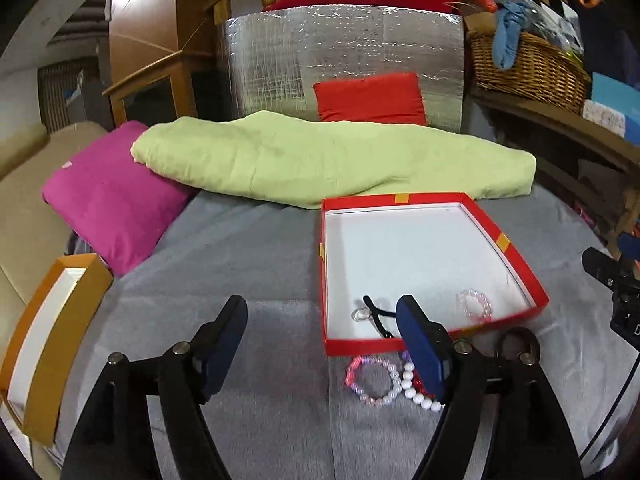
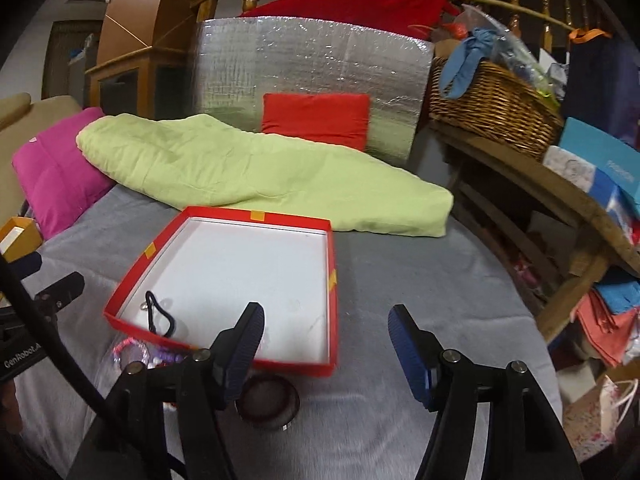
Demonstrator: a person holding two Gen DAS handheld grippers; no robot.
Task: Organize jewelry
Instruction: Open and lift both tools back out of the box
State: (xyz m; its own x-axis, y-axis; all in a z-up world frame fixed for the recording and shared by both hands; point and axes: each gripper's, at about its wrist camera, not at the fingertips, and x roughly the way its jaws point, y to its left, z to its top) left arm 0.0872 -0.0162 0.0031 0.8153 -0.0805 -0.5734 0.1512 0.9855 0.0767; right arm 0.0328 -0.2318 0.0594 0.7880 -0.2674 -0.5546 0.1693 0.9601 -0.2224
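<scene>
Red card walls with a white floor made up the shallow box (image 1: 520, 264), which sat flat on a grey fleece cover (image 1: 248, 264). Inside, near its front wall, lay a black cord (image 1: 378, 314) with a clear ring and a pink bead bracelet (image 1: 474, 305). Just outside that front wall lay more beaded bracelets (image 1: 374, 378), pink and pearl-white, touching one another, and a dark round bangle (image 2: 267, 400) sat beside them.

Both tongs stood wide open with nothing between the pads: the left gripper (image 1: 320, 344) hung above the cover, its right finger over the box's front edge; the right gripper (image 2: 326, 344) hung over the box's near right corner.

Bare fleece stretched to the left and right of the box. Behind it lay a soft green quilt (image 1: 320, 160), a magenta cushion (image 1: 112, 196), a red cushion (image 1: 370, 98) and a crinkled silver foil panel (image 1: 280, 52). An orange box (image 1: 48, 340) sat at the left edge; a wicker basket (image 1: 528, 68) stood on a wooden shelf at the right.
</scene>
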